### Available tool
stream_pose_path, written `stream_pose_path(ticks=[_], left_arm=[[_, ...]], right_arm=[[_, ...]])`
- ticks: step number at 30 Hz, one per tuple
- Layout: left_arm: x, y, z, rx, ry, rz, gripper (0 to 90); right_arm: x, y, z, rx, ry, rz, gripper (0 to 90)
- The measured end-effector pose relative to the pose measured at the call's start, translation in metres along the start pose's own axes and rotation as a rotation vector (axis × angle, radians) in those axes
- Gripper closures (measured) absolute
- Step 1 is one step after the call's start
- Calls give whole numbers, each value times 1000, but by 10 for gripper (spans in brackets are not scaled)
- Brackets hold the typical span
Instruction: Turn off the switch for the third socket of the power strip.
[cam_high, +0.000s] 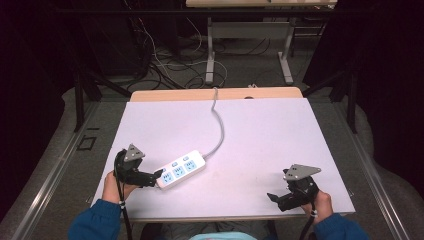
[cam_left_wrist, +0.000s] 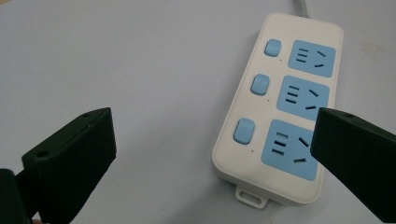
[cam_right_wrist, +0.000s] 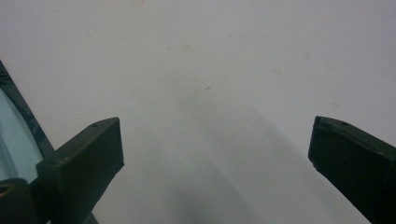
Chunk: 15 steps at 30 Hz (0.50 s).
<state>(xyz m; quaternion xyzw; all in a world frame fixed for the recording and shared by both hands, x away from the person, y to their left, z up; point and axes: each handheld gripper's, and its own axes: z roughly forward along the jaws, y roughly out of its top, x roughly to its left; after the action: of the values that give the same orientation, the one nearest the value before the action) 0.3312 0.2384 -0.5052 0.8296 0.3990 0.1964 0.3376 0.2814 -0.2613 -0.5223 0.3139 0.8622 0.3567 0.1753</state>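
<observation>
Item: three-socket power strip, lying flat left of table centre, cord trailing away.
Left gripper wide apart, empty, at its near end (approach, likely); closing comes next. Right gripper gaping, empty, well apart.

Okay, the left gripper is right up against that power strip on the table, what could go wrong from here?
The open left gripper has one jaw over the white three-outlet power strip with blue sockets; closing might only clip its edge and skid it. Its grey cord runs off the table's far edge, so pulling could drag or snag. A jaw might also press a blue switch button.
</observation>
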Motion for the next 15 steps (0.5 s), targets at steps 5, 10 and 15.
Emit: stream_pose_path(ticks=[5,10,15], left_arm=[[1,-6,-6,-8,5,-11,1],[1,-11,-11,-9,4,-2,1],[-1,-15,-15,-26,12,-2,1]], right_arm=[[0,0,0,-2,-8,-1,28],[0,0,0,0,-4,-3,28],[0,0,0,1,-5,1,28]])
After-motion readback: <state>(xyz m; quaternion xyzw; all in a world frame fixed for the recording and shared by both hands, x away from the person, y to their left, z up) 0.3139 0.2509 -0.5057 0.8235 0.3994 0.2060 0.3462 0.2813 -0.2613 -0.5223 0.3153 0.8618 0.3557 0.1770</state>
